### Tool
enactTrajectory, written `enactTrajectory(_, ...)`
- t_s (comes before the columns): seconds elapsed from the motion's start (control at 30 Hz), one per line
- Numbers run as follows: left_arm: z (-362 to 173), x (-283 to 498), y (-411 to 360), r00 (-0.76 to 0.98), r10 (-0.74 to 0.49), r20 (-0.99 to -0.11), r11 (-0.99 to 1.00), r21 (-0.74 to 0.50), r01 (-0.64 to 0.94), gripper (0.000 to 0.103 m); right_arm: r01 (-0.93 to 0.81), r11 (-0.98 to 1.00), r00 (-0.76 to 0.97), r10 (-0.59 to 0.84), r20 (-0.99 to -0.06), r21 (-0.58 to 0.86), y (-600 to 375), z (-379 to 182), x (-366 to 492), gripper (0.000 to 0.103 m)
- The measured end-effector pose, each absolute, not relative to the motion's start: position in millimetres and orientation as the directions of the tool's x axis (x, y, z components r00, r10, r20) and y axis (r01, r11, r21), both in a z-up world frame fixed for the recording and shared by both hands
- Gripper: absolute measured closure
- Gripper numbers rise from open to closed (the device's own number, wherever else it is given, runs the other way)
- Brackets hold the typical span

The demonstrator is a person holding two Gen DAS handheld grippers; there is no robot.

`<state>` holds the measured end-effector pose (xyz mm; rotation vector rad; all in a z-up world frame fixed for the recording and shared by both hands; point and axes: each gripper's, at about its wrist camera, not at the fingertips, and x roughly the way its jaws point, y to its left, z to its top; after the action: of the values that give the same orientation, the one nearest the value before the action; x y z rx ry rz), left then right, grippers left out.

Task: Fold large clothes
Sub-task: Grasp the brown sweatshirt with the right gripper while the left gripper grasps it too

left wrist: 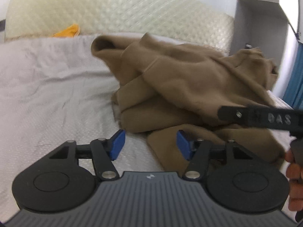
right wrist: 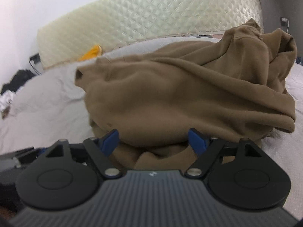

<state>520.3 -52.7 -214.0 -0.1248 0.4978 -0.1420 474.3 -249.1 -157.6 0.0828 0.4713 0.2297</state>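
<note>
Clearly the brown sweatshirt (right wrist: 189, 94), heaped on the bed (left wrist: 47, 87) before the quilted headboard (right wrist: 151, 13), is soft, bulky and floppy, so the left gripper (left wrist: 150, 144) and right gripper (right wrist: 154, 141), fingers apart and empty, should pinch its hem edge.

- Both views are evenly lit by soft, diffuse light, with no hard-edged shadows.
- The white wall (right wrist: 28, 9) in the upper left of the right wrist view is nearly washed out.
- Motion blur smears the brown garment (left wrist: 189, 79) and the sheet (left wrist: 47, 79).
- Fisheye distortion bends the quilted headboard (right wrist: 151, 13) into an arc, and the corners darken.
- Dim shadow gathers under the garment's folds at lower centre.
- The gripper bodies at the bottom stay sharper than the scene beyond.
</note>
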Motion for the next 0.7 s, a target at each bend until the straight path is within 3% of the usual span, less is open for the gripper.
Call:
enactTrajectory(0.2, -232.0, 549.4, -35.1, 0.865, -0.224, -0.45, 0.958, -0.263, 0.111, 0.039, -0.249, 0.949, 0.888, 0.145, -0.437, -0.192, -216.9, -182.7, 479.7, 0.018)
enactTrajectory(0.33, -233.8, 554.4, -30.1, 0.864, -0.253, -0.435, 0.941, -0.318, 0.115, 0.039, -0.208, 0.956, 0.902, 0.106, -0.418, -0.205, -213.4, -185.7, 485.9, 0.022)
enactTrajectory(0.43, -230.2, 553.6, -29.5, 0.861, -0.261, -0.438, 0.938, -0.324, 0.119, 0.039, -0.201, 0.964, 0.904, 0.116, -0.412, -0.171, -217.0, -180.9, 487.5, 0.039)
enactTrajectory(0.5, -225.7, 547.6, -31.7, 0.865, -0.264, -0.427, 0.941, -0.311, 0.134, 0.039, -0.21, 0.97, 0.908, 0.146, -0.393, -0.124, -223.0, -174.2, 482.8, 0.06)
enactTrajectory(0.6, -216.0, 546.8, -37.4, 0.86, -0.291, -0.419, 0.943, -0.278, 0.183, 0.038, -0.185, 0.983, 0.907, 0.179, -0.382, 0.021, -237.6, -160.4, 483.0, 0.077)
enactTrajectory(0.7, -201.5, 547.2, -50.9, 0.856, -0.314, -0.411, 0.944, -0.23, 0.236, 0.037, -0.16, 0.982, 0.916, 0.187, -0.356, 0.104, -250.6, -149.8, 480.4, 0.087)
